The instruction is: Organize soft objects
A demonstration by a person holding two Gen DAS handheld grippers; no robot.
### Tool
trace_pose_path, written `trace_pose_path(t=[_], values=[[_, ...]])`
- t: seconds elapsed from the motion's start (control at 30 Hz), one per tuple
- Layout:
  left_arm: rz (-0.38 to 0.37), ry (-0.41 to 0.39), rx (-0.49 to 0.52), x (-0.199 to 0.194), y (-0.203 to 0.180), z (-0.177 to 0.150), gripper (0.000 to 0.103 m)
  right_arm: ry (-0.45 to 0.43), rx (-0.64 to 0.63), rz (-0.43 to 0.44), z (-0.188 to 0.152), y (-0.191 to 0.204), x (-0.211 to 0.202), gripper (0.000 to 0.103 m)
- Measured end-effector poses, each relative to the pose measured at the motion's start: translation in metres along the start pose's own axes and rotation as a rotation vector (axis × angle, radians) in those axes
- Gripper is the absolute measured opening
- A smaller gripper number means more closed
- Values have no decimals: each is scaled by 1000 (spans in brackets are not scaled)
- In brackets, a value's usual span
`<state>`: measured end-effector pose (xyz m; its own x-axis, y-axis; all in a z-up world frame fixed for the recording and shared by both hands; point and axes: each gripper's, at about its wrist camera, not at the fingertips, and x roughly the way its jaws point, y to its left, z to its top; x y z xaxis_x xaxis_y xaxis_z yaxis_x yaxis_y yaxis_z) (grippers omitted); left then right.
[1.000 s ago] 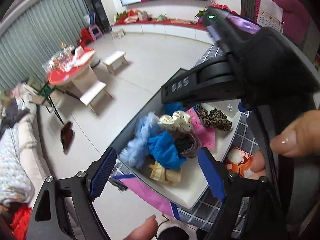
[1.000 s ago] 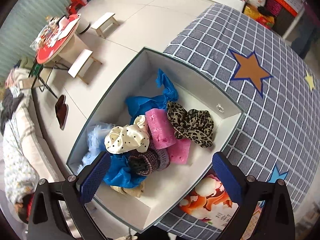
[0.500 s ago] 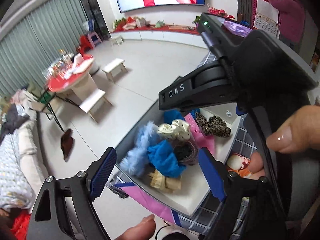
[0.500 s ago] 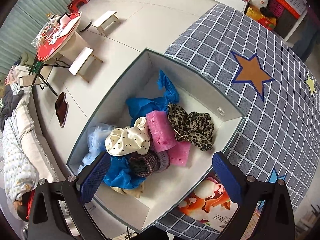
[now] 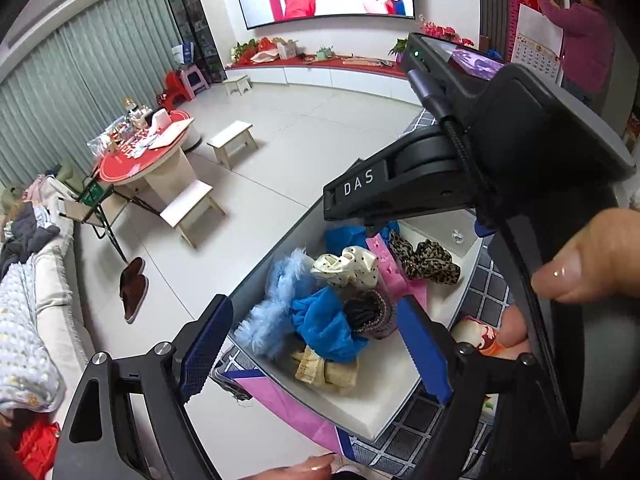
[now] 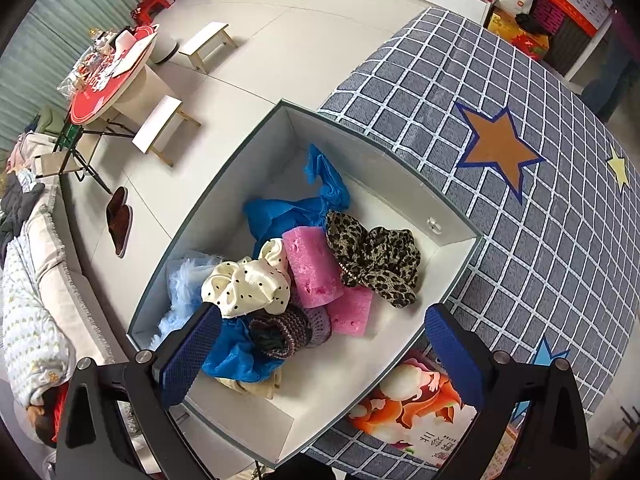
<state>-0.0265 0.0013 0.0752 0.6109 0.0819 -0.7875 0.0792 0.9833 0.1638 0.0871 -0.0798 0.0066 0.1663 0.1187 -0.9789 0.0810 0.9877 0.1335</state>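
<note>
Currently both tools hover open and empty over the white box (image 6: 404,184) on the checked bench (image 6: 540,240): left tool (image 5: 316,346), right tool (image 6: 324,354). Soft pile (image 6: 288,280) sits inside. We judge sorting's nearly done; next move: any stray item.

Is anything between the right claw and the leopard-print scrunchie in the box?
Nothing visible. The right claw hovers open above the white box, and the leopard-print scrunchie lies on top, exposed, beside the pink sponge.
</note>
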Motion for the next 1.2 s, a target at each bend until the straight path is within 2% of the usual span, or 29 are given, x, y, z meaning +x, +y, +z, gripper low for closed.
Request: trace_pose_path(t=[0.2, 0.4, 0.83, 0.97, 1.1, 1.2], values=[[80, -107, 8, -17, -6, -6, 86, 2, 13, 34, 0, -2, -5, 102], [72, -199, -24, -25, -8, -16, 86, -31, 5, 10, -4, -3, -15, 102], [128, -373, -64, -46, -10, -25, 86, -72, -4, 41, -4, -3, -30, 102], [110, -337, -84, -41, -9, -23, 86, -78, -4, 47, -2, -3, -30, 102], [53, -227, -102, -27, -4, -15, 86, -25, 40, 38, 2, -11, -14, 102], [26, -177, -111, -18, -1, -12, 87, -20, 102, 56, 3, -21, -9, 102]])
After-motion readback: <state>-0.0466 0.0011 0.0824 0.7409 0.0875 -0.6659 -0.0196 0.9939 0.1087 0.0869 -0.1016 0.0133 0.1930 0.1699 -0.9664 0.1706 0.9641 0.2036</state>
